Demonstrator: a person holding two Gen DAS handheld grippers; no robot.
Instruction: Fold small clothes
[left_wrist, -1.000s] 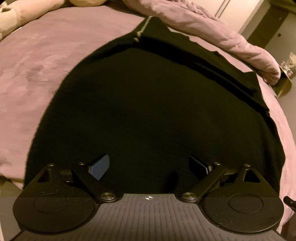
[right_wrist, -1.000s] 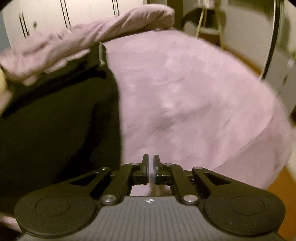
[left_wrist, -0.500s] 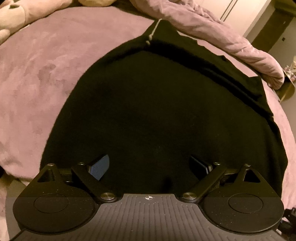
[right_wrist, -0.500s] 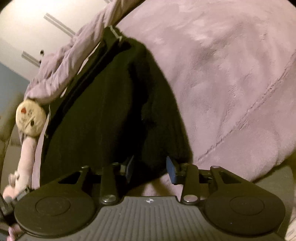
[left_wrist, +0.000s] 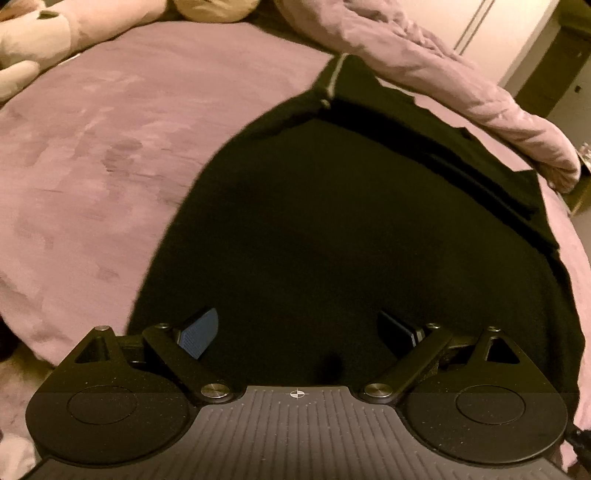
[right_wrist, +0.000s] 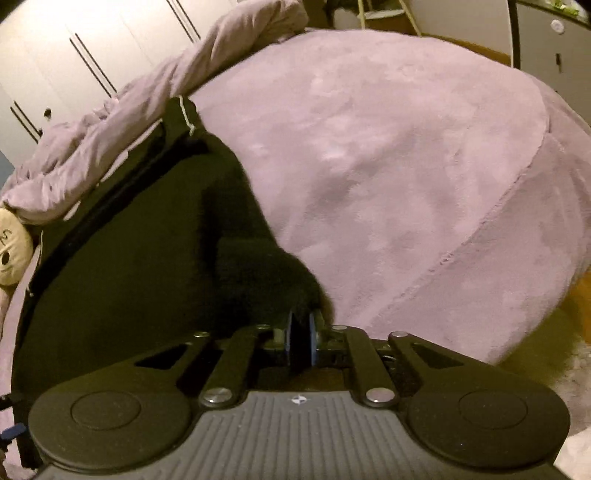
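Pink bed (right_wrist: 406, 155), black garment (left_wrist: 351, 240) at its near edge, bunched duvet (left_wrist: 424, 70) behind, left gripper (left_wrist: 297, 332) spread wide above garment, right gripper (right_wrist: 300, 338) just closed, pinching garment corner, white wardrobe (right_wrist: 74, 55) beyond.

Your left black two-finger gripper (left_wrist: 297, 330) points steeply downward with its jaws spread wide, the blue ribbed pad (left_wrist: 197, 332) on one side and the dark pad (left_wrist: 397, 330) on the other standing well apart, nothing pinched between them. Your right black two-finger gripper (right_wrist: 301, 338) also tilts steeply down; its jaws have just been closing and now stand drawn together, the blue pads (right_wrist: 313, 338) pinching the near corner of the black knitted garment (right_wrist: 147, 258).
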